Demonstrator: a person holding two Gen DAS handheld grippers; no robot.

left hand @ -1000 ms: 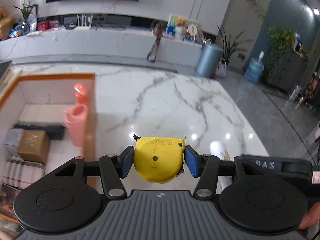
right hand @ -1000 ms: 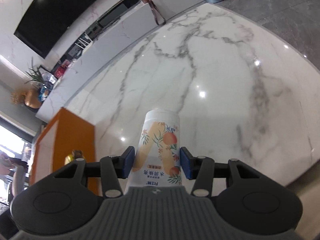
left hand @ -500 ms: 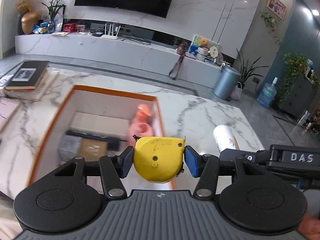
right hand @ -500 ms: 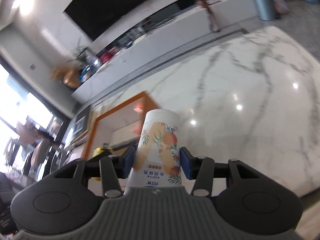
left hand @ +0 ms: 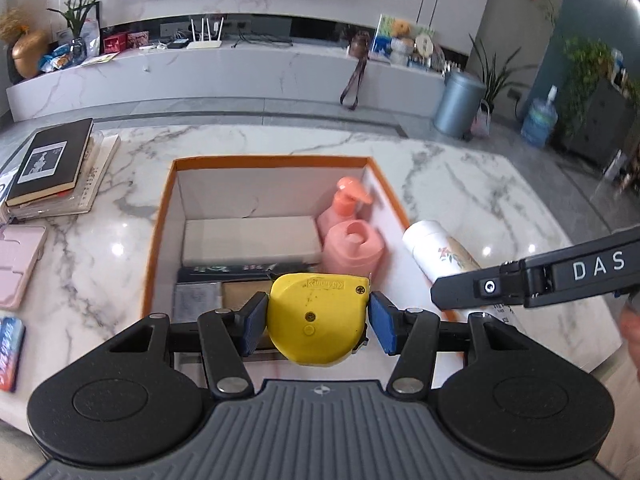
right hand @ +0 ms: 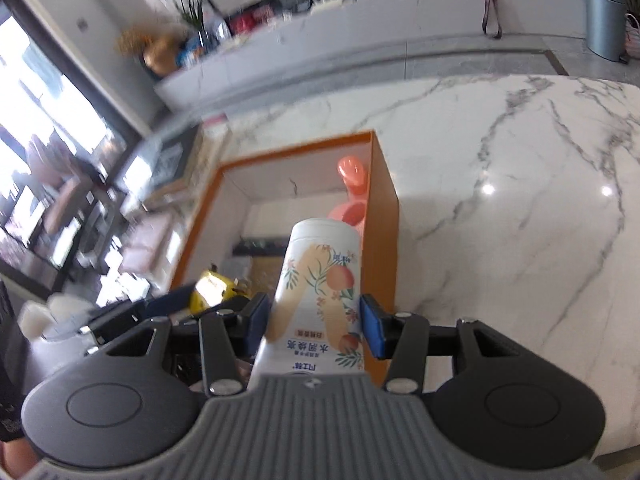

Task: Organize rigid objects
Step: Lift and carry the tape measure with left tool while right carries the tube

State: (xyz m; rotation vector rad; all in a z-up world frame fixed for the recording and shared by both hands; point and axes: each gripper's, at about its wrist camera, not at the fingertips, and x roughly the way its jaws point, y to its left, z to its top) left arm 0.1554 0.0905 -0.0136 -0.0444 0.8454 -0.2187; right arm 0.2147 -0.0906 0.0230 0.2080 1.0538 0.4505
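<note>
You've got the yellow tape measure (left hand: pixel 316 320) held above the orange box's (left hand: pixel 256 161) near end; white peach-print bottle (right hand: pixel 320 292) tilted, held beside its right wall.

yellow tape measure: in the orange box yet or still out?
Out. The yellow tape measure is clamped in the left gripper, above the orange box.

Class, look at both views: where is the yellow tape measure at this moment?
The yellow tape measure sits clamped in the left gripper, held above the near end of the orange-rimmed box; the right wrist view shows it at lower left.
</note>
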